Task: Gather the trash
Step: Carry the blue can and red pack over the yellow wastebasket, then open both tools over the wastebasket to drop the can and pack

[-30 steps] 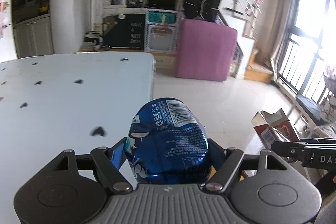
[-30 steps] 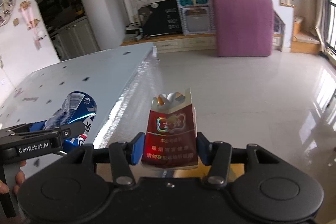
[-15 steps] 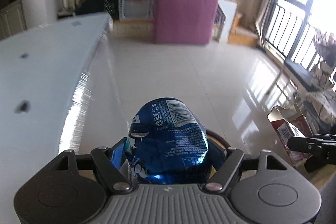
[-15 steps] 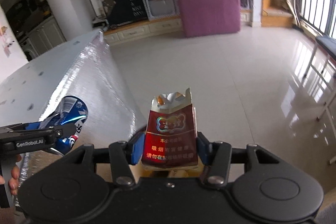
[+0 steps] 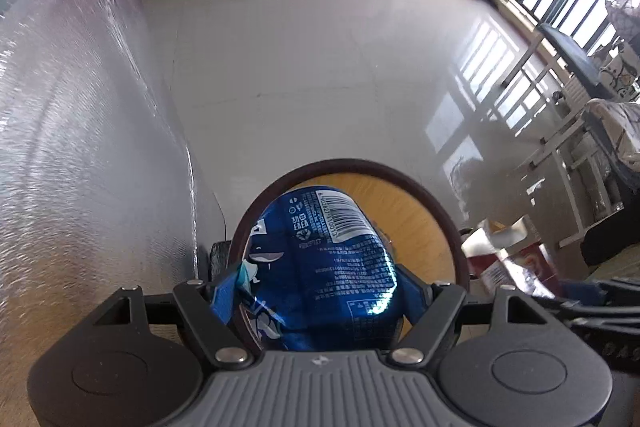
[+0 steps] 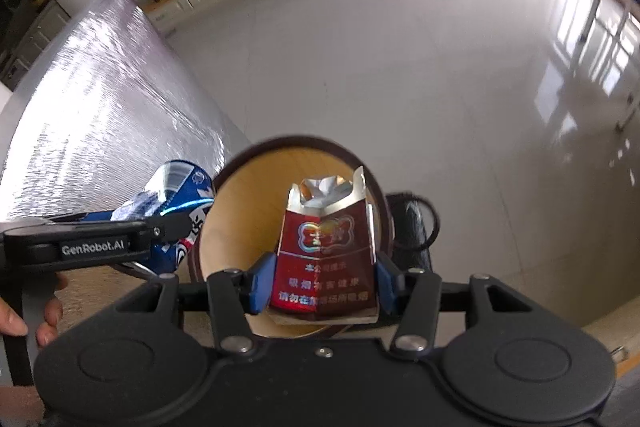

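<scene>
Item one, far left: the worktop (image 5: 76, 131), draped in a silvery textured cover, its edge falling away toward the pale tiled floor (image 5: 320, 67).

Item two, left: the left gripper (image 5: 316, 287), carried by a hand (image 6: 24, 315) seen at the near-left edge. Its fingers (image 5: 224, 291) stand fairly wide and are clamped on a crumpled blue can (image 5: 320, 267). The can sits squarely between the blue pads, its barcoded end pointing forward and down, hanging over the near-left rim of the bin (image 5: 448, 223).

Item three, centre: the bin, a round open container with a dark brown rim and a tan inner wall, standing on the floor just beside the worktop's edge. No trash can be made out inside it, though both held items hide much of its interior.

Item four, right: the right gripper (image 6: 320, 283). Its fingers (image 6: 260, 283) are about half open and pinch the lower part of a torn red cigarette pack (image 6: 326, 259), foil showing at its ripped top. The pack stands upright between the pads, directly over the bin's opening.

Status, by judgement: pickup appears done for both pieces; both are carried to the bin and poised above it. Remaining: release each so it drops inside. The can sits nearer the rim and may need a little more centring first.
</scene>
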A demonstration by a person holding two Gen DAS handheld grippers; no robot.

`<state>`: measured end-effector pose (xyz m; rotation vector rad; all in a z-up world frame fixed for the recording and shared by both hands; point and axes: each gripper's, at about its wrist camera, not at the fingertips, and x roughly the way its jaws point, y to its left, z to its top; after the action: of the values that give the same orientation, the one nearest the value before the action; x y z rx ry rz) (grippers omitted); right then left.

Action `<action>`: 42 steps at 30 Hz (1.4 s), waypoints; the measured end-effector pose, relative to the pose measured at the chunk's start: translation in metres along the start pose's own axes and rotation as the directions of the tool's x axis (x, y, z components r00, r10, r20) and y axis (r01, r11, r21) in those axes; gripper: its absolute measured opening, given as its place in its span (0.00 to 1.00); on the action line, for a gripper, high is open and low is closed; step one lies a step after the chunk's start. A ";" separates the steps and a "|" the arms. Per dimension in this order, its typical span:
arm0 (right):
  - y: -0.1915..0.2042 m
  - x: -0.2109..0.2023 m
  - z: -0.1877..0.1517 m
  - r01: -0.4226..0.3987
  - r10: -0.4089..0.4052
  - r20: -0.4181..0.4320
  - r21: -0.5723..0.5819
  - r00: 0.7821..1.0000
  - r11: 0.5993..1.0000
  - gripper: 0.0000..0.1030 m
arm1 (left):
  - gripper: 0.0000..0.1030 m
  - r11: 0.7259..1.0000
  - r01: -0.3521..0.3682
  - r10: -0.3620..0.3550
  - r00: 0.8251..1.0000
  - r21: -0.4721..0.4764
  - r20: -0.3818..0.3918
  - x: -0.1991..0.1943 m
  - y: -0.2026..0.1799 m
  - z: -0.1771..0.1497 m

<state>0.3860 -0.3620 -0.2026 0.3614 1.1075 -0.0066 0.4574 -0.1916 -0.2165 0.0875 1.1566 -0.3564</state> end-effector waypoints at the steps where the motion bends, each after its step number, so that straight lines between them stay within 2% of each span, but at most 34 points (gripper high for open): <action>1: 0.001 0.009 0.002 0.003 -0.002 -0.018 0.008 1.000 1.000 0.52 | 0.75 1.000 0.001 -0.001 1.000 -0.002 -0.010 0.006 0.002 0.003; 7: 0.018 0.067 0.013 0.060 -0.064 -0.122 -0.036 0.990 0.998 0.52 | 0.75 0.997 0.035 -0.039 0.997 -0.066 -0.059 0.036 0.015 0.011; 12: 0.034 0.093 0.014 0.134 -0.155 -0.158 -0.135 0.975 0.982 0.56 | 0.75 0.995 0.044 -0.050 0.995 -0.085 -0.080 0.050 0.017 0.015; 14: 0.036 0.098 0.015 0.122 -0.145 -0.173 -0.136 0.974 0.983 0.66 | 0.75 0.994 0.049 -0.057 0.994 -0.095 -0.088 0.053 0.023 0.016; 16: 0.033 0.100 0.014 0.110 -0.130 -0.181 -0.118 0.975 0.987 0.70 | 0.75 0.993 0.054 -0.065 0.993 -0.108 -0.097 0.058 0.025 0.017; 25: 0.017 0.085 0.010 0.024 -0.023 -0.175 0.002 0.984 1.000 0.70 | 0.75 0.979 0.096 -0.122 0.982 -0.181 -0.142 0.088 0.015 0.025; 30: 0.008 0.079 0.011 0.008 -0.003 -0.159 0.032 0.987 0.999 0.70 | 0.76 0.974 0.117 -0.141 0.983 -0.193 -0.116 0.102 0.002 0.035; 31: 0.007 0.079 0.011 0.006 -0.001 -0.159 0.035 0.987 0.999 0.70 | 0.77 0.972 0.120 -0.144 0.983 -0.200 -0.113 0.105 0.000 0.037; 32: 0.004 0.080 0.012 0.005 0.001 -0.159 0.036 0.987 0.999 0.70 | 0.87 0.970 0.122 -0.151 0.980 -0.211 -0.129 0.108 -0.001 0.039; 34: 0.002 0.080 0.010 0.002 0.002 -0.161 0.024 0.987 1.000 0.70 | 0.96 0.965 0.122 -0.161 0.974 -0.233 -0.157 0.111 -0.002 0.039; 42: -0.005 0.079 0.011 0.007 -0.001 -0.159 0.033 0.987 0.999 0.70 | 0.96 0.970 0.097 -0.142 0.970 -0.224 -0.195 0.111 0.012 0.022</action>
<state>0.4310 -0.3563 -0.2690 0.3951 1.2669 0.0000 0.5200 -0.2116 -0.3094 -0.1370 1.4072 -0.3336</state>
